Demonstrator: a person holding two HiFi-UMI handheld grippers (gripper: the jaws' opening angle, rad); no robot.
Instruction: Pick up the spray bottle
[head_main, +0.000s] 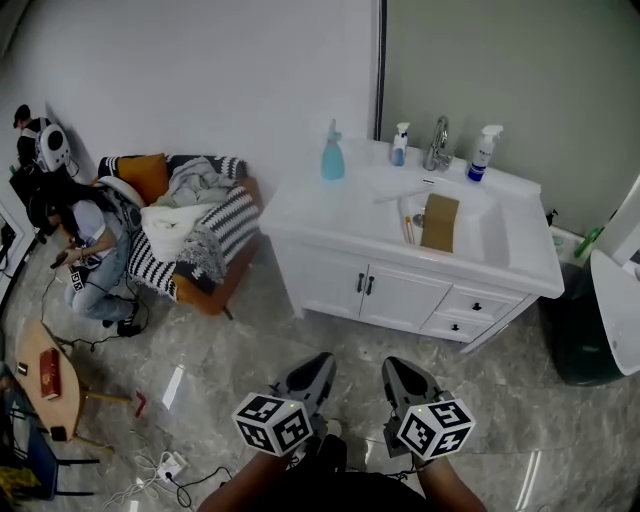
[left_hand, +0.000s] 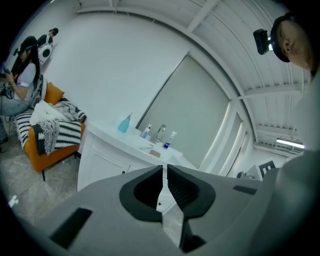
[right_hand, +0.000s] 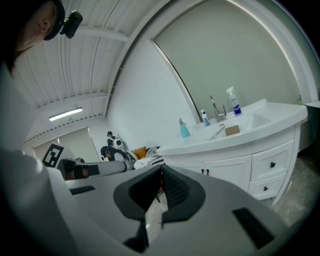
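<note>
A white spray bottle with a blue label stands at the back right of the white vanity top, right of the faucet. A teal bottle and a small bottle stand left of the faucet. Both grippers hang low over the floor, well short of the vanity. My left gripper and right gripper are shut and hold nothing. The left gripper view has the spray bottle far beyond the left gripper. In the right gripper view it stands far past the right gripper.
A brown pad lies in the sink. An orange armchair with striped blankets stands left of the vanity, and a person sits on the floor beside it. A black bin is at the right, a small wooden table and cables at the lower left.
</note>
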